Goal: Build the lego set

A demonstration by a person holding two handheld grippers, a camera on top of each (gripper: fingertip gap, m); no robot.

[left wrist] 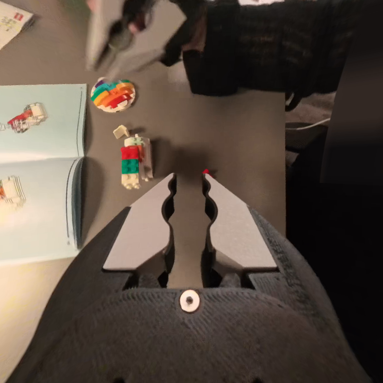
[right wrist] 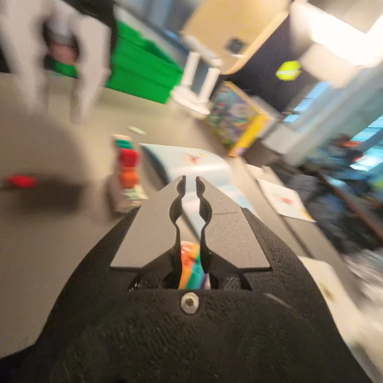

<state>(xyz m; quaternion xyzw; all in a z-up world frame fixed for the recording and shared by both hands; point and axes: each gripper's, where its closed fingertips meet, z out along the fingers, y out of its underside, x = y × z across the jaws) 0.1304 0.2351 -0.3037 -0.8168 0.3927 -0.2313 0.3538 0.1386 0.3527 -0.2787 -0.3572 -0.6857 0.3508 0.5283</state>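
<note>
My left gripper (left wrist: 189, 176) is open and empty above the brown table (left wrist: 228, 134). A small red piece (left wrist: 207, 172) lies at its right fingertip. A white, red and green lego build (left wrist: 134, 159) lies just ahead and to the left. Farther on is a round rainbow disc (left wrist: 113, 94), with my blurred right gripper (left wrist: 103, 68) over its far edge. In the right wrist view my right gripper (right wrist: 190, 177) is narrowly open and empty. The disc (right wrist: 190, 267) shows below, between the finger bases. The build (right wrist: 128, 172), the red piece (right wrist: 20, 181) and the left gripper (right wrist: 55, 116) lie ahead and to the left.
An open instruction booklet (left wrist: 41, 165) lies left of the build; it also shows in the right wrist view (right wrist: 192, 163). A leaflet (left wrist: 12, 24) is at the far left. A black bag (left wrist: 259, 51) stands by the table edge. A lego box (right wrist: 238, 118) and green crates (right wrist: 141, 72) stand farther off. Some 15 cm of space lies between my two pairs of fingers. The red piece (right wrist: 20, 181) is closer to my left gripper, around 7 cm from its tips; the right tips are 15 cm off.
</note>
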